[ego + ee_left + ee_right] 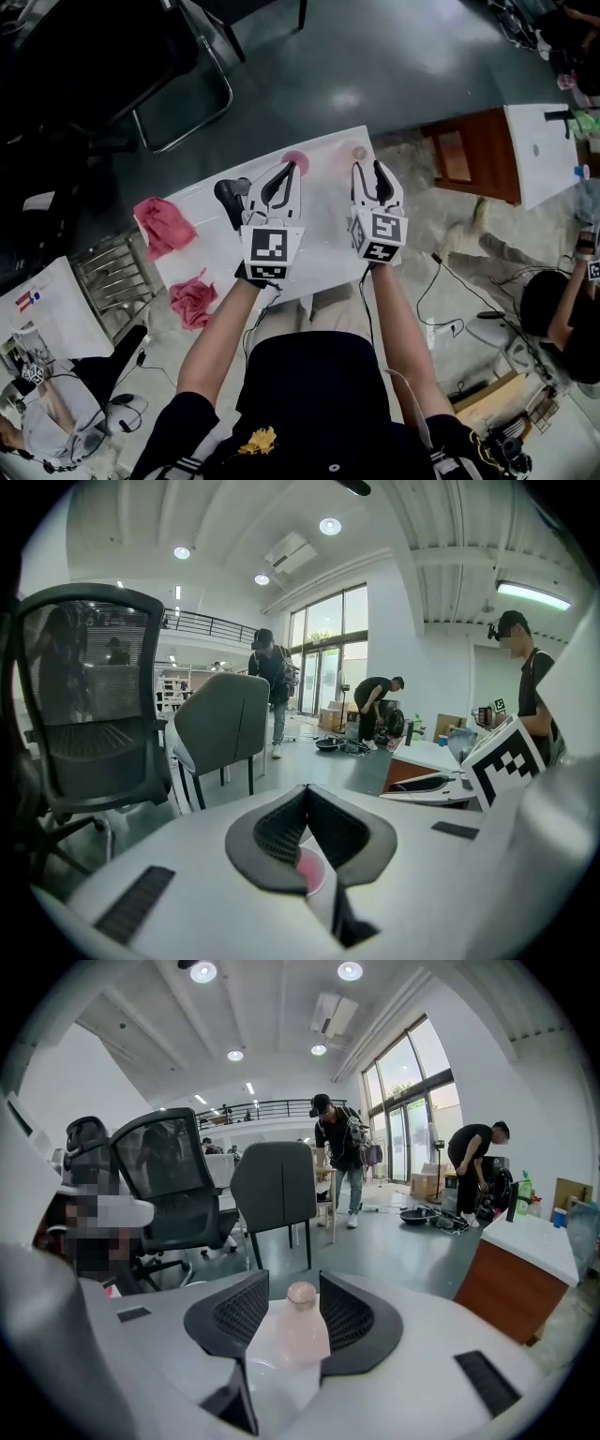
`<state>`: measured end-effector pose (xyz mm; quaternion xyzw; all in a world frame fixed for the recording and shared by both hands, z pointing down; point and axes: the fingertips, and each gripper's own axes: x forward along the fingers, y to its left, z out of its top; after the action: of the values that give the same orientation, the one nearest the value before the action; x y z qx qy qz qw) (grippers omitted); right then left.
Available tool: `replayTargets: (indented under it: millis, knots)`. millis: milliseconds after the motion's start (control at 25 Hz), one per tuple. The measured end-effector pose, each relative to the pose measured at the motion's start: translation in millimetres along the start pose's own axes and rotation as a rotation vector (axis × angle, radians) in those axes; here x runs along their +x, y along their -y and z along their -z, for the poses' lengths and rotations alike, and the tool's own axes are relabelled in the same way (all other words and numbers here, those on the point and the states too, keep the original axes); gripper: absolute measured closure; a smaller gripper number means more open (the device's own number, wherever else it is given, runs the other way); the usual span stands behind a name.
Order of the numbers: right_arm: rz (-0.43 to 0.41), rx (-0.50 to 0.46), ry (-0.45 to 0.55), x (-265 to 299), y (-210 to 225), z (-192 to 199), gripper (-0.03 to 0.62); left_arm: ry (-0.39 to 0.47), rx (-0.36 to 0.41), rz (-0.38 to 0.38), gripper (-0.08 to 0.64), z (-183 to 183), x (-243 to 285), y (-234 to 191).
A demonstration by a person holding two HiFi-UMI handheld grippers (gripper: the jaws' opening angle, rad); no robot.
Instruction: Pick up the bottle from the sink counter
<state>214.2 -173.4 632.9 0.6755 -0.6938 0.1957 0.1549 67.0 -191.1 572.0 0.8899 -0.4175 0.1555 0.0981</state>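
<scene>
On my right gripper (367, 171) the two black, ribbed fingers (349, 1314) stand apart. The bottle (298, 1326) stands upright between them on the glossy white table (323, 255), and I see no pad pressing on it. It is a single pale pink, frosted bottle with sloping shoulders and a rounded cap. My left gripper (290, 171) has its two fingers (279, 829) met at the tips with nothing gripped. One round pink object (310, 870) shows through the gap beneath them. Towards the left side of the table lie a crumpled pink cloth (164, 225) and a second pink cloth (192, 302), both soft and rumpled.
</scene>
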Motion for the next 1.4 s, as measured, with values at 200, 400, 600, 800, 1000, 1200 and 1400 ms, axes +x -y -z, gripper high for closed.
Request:
replayTargets:
  millis: [200,400,600,800,1000,1200,1400]
  knots:
    - [-0.018,-0.005,-0.019,12.3,-1.4,11.4,0.309,-0.006,-0.01,0.002,0.541,7.9,3.7,3.7]
    - [-0.066,0.04,-0.063,33.5,-4.5,30.5,0.21,-0.019,-0.007,0.004,0.541,16.9,7.9,4.2]
    - [-0.06,0.024,-0.101,51.7,-3.2,48.6,0.169,-0.03,0.001,0.007,0.541,27.1,12.7,4.8]
    - [-0.048,-0.003,-0.115,64.4,-1.3,59.7,0.158,-0.035,-0.021,-0.006,0.541,34.5,16.9,1.9]
    - [-0.041,-0.02,-0.135,81.6,4.5,69.9,0.158,-0.028,-0.047,-0.013,0.541,34.7,25.3,4.2]
    - [-0.035,-0.035,-0.148,96.9,4.9,76.6,0.158,-0.024,-0.052,-0.015,0.541,34.7,30.1,1.8]
    - [-0.034,-0.04,-0.155,107.7,2.4,79.8,0.158,-0.032,-0.059,-0.021,0.541,37.3,28.5,-0.3]
